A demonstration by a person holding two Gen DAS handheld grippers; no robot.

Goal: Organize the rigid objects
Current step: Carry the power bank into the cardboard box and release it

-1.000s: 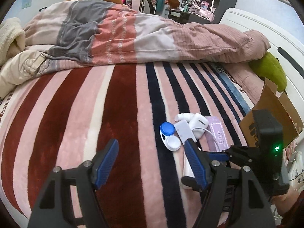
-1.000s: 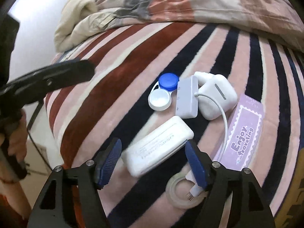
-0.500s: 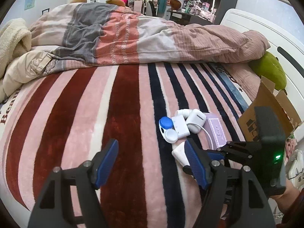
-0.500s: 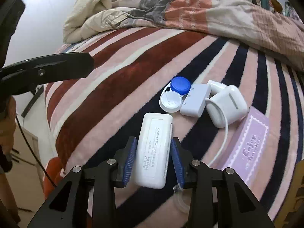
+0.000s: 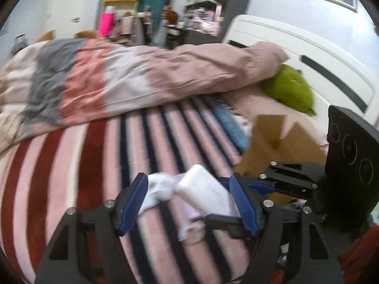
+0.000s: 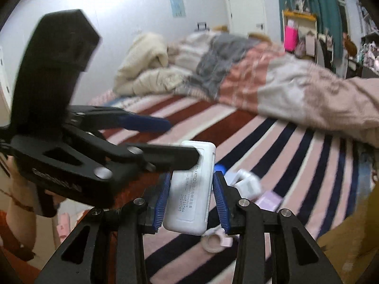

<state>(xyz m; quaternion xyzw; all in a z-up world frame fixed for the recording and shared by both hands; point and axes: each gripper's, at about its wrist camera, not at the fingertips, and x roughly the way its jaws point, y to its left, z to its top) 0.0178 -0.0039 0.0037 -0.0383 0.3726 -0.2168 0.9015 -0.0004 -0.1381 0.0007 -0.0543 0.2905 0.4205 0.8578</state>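
**White case gripped in your right tongs, above the bed**

Your right gripper (image 6: 191,201) has closed over the last second and now pinches the white case (image 6: 190,189) by its long sides, the blue pads (image 6: 162,198) pressing on both edges. The case stands on end with its printed label facing the camera, clear of the striped blanket (image 6: 284,146).

Your left gripper (image 5: 188,203) has narrowed slightly and is still partly open with nothing pinched. In the right view one of its black fingers (image 6: 165,155) crosses in front of the case's top corner; whether it touches, you cannot tell.

Lying on the blanket below the case are a blue cap (image 6: 219,167), small white chargers (image 6: 246,183), a purple card (image 6: 270,200) and a roll of clear tape (image 6: 213,242). A cardboard box (image 5: 277,146) sits at the bed's right edge, near a green cushion (image 5: 291,90). A rumpled duvet (image 5: 142,80) lies across the far side.
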